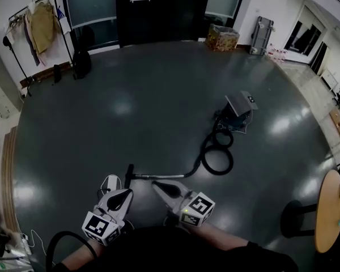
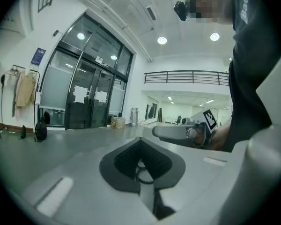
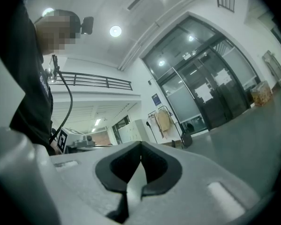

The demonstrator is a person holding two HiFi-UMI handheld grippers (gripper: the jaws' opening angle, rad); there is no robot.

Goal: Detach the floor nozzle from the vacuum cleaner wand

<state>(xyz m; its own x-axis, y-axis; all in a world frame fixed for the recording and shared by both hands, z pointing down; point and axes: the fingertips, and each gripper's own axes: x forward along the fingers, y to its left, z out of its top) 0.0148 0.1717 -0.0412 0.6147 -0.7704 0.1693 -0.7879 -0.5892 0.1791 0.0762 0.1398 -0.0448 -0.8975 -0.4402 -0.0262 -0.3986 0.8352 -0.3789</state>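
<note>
Both grippers empty, nothing attached to anything yet.

- Left gripper (image 1: 126, 192): jaws fully closed, pads meeting, nothing between them (clear in the left gripper view (image 2: 141, 142)). Held just above the floor (image 1: 130, 112), tilted slightly down, near edge of the scene.
- Right gripper (image 1: 156, 185): jaws closed too and empty, pads tip to tip in its own view (image 3: 140, 147). Held about level, just right of the left one, the two apart.
- Floor nozzle (image 1: 128, 175): dark bar lying on the floor just beyond the left gripper's tip, fitted on the left end of the wand (image 1: 161, 176).
- Wand lies flat, running left to right just beyond both gripper tips. Can't tell whether either tip touches it.
- Hose (image 1: 217, 154) loops from the wand's right end in a coil, then goes on to the vacuum body (image 1: 238, 107), farther off and to the right.
- White cable (image 1: 110, 181) on the floor just left of the nozzle.
- Far side: coat rack (image 1: 41, 22) at left, cardboard box (image 1: 222, 38) by the glass doors.
</note>
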